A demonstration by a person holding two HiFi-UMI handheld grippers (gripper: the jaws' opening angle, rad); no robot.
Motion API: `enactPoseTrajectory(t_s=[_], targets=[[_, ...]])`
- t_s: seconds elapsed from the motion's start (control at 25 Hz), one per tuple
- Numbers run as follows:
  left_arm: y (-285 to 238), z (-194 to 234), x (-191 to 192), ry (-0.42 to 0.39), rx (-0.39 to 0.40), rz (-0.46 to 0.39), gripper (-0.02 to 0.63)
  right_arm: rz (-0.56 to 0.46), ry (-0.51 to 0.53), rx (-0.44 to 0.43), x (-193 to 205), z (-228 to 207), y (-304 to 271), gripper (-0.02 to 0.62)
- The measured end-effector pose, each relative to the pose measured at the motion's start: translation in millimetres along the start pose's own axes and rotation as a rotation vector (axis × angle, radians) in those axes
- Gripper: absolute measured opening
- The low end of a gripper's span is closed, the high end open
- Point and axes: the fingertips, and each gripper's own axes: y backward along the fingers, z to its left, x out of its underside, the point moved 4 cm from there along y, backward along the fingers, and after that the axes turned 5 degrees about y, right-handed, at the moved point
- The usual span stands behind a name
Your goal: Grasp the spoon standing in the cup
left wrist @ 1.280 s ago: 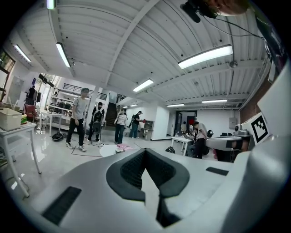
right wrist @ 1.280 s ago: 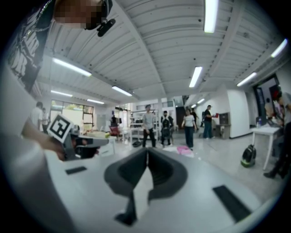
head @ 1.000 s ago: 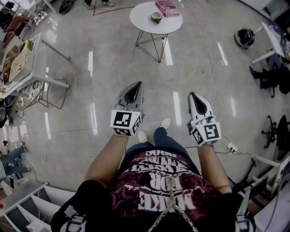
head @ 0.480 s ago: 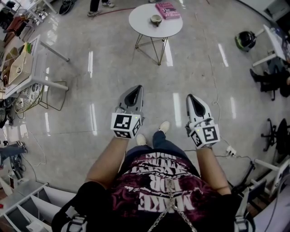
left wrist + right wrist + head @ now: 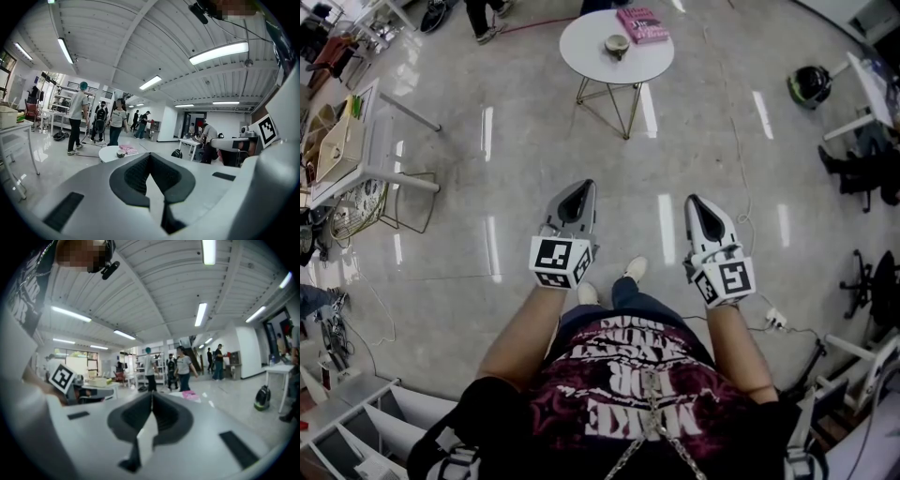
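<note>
A small round cup (image 5: 617, 43) stands on a white round table (image 5: 591, 58) far ahead across the floor, next to a pink book (image 5: 641, 24). The spoon is too small to make out. My left gripper (image 5: 578, 191) and right gripper (image 5: 697, 203) are held side by side at waist height, well short of the table, both shut with nothing between the jaws. In the left gripper view the cup (image 5: 121, 154) and the book (image 5: 127, 150) show just over the closed left gripper (image 5: 150, 155). The right gripper (image 5: 152, 393) hides most of the table; the book (image 5: 190, 395) peeks out beside it.
A desk with boxes (image 5: 342, 131) stands at the left, office chairs (image 5: 862, 159) and a dark helmet (image 5: 807, 82) at the right. A cable and power strip (image 5: 776, 321) lie on the floor near my right side. Several people (image 5: 77, 117) stand beyond the table.
The feet below me have shifted in a step and the view has drifted slightly. A bystander's feet at the top edge moved left. Both grippers stay shut and level.
</note>
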Motion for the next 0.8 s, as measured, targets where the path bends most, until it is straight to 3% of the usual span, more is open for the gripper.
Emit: enactPoseTrajectory(t_s=[0.48, 0.8], targets=[[-54, -14, -16, -0.016, -0.075, -0.033, 0.025, -0.024, 0.0, -0.058, -5, -64, -18, 0.034], [-63, -28, -14, -0.008, -0.088, -0.02, 0.025, -0.037, -0.011, -0.077, -5, -86, -19, 0.034]])
